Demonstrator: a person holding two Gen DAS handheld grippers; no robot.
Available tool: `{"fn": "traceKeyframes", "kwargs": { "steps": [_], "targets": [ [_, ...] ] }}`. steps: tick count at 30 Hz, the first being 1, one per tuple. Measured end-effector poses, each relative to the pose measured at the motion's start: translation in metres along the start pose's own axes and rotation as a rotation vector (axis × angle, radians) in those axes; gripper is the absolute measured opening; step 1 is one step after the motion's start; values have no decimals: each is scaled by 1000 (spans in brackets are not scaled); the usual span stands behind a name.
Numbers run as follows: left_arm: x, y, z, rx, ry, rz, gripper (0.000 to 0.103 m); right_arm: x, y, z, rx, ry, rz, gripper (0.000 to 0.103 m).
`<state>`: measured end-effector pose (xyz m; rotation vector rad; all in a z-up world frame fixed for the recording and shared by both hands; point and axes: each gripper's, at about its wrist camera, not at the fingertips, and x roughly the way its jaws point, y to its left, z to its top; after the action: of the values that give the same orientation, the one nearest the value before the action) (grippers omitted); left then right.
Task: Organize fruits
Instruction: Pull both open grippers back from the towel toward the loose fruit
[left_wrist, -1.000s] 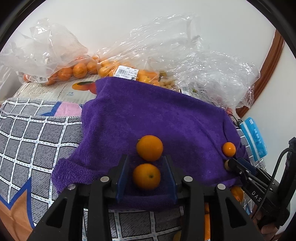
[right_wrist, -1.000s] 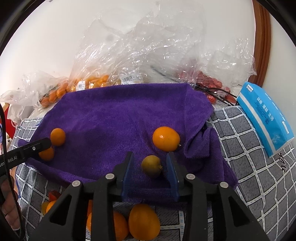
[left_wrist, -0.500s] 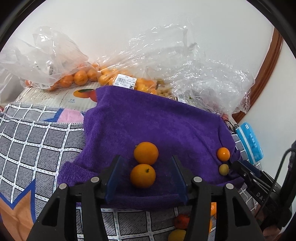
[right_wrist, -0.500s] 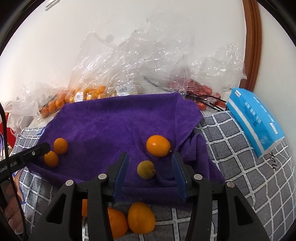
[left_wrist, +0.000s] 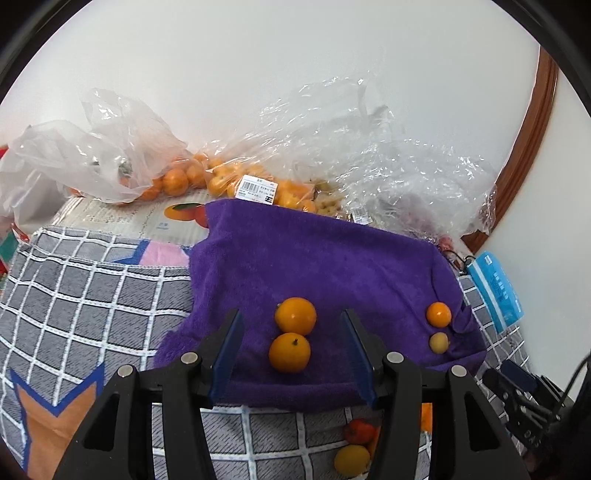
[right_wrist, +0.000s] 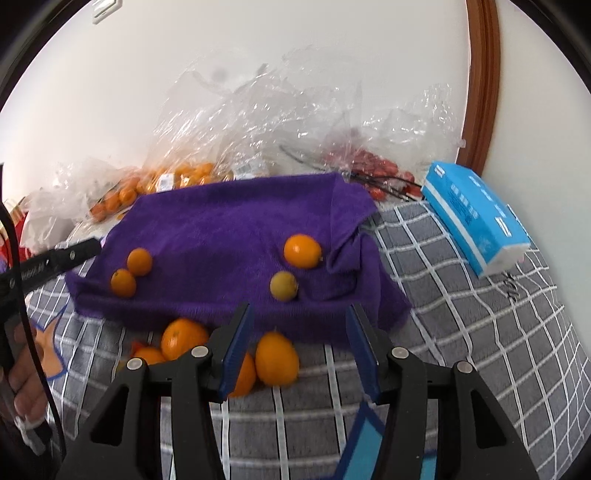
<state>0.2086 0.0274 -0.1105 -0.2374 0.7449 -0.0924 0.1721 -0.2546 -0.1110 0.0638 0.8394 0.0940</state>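
Note:
A purple towel (left_wrist: 314, 258) lies on the checked cloth. Two oranges (left_wrist: 295, 315) (left_wrist: 289, 352) rest on it, touching each other. My left gripper (left_wrist: 290, 313) hovers over them, open, its pads well clear of both. At the towel's right side lie a small orange (right_wrist: 302, 251) and a yellow-green fruit (right_wrist: 283, 286). My right gripper (right_wrist: 299, 306) is drawn back from them, its jaws opening with nothing between them. Several loose oranges (right_wrist: 277, 358) lie on the cloth just under its fingers. The left gripper's finger (right_wrist: 62, 258) shows at the left edge of the right wrist view.
Clear plastic bags of oranges (left_wrist: 177, 181) and of red fruit (right_wrist: 373, 170) are piled against the wall behind the towel. A blue tissue pack (right_wrist: 476, 221) lies at the right on the grey checked cloth (right_wrist: 461, 314). A hand (right_wrist: 22, 369) shows at the lower left.
Both grippers' jaws have spread and both have pulled back and up. The near orange and the yellow-green fruit, earlier close between the pads, now lie free on the towel.

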Motion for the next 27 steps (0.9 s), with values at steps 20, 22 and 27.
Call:
{"fn": "traceKeyframes", "kwargs": {
  "steps": [20,22,27],
  "targets": [
    [-6,17,-23,6,68,64,52,30,3,-27,-17,81,56,31],
    [-5,17,-23,1,79,50,52,32,3,-25,-10,86,69,31],
    [-8,15,-24,7,76,48,52,42,3,-23,-3,103,105,38]
  ]
}}
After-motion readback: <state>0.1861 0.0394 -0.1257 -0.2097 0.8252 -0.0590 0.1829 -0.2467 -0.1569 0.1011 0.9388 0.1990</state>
